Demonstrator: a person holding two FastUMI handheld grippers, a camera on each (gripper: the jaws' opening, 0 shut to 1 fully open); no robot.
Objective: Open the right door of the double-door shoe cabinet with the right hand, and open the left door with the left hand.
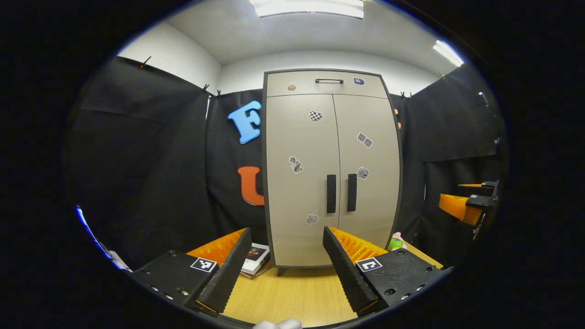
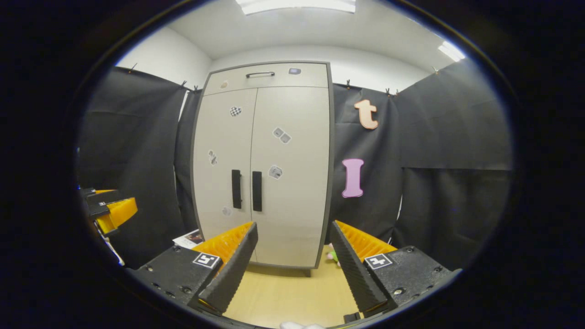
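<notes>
The shoe cabinet (image 1: 331, 169) stands upright on the wooden counter (image 1: 297, 297), filling the middle of the left gripper view and sitting left of centre in the right gripper view, with both doors shut flush. Two dark vertical handles sit side by side at the centre seam: the left door handle (image 1: 331, 193) and the right door handle (image 1: 351, 192), close together but apart. The left gripper (image 1: 285, 269) is spread wide and holds nothing; the right gripper (image 2: 295, 269) is likewise spread and empty, and both are well apart from the cabinet. The right gripper also appears at the right edge of the left gripper view. The step in hand looks to be the approach to the right door. To do it well, I would steer the right gripper leftward in its own view so the right door handle (image 2: 257, 191) falls between the fingers, close across the bar, not the neighbouring one, then pull outward along the door's hinge arc. A stack of books (image 1: 256, 260) lies at the cabinet's lower left, near the left door's swing.
</notes>
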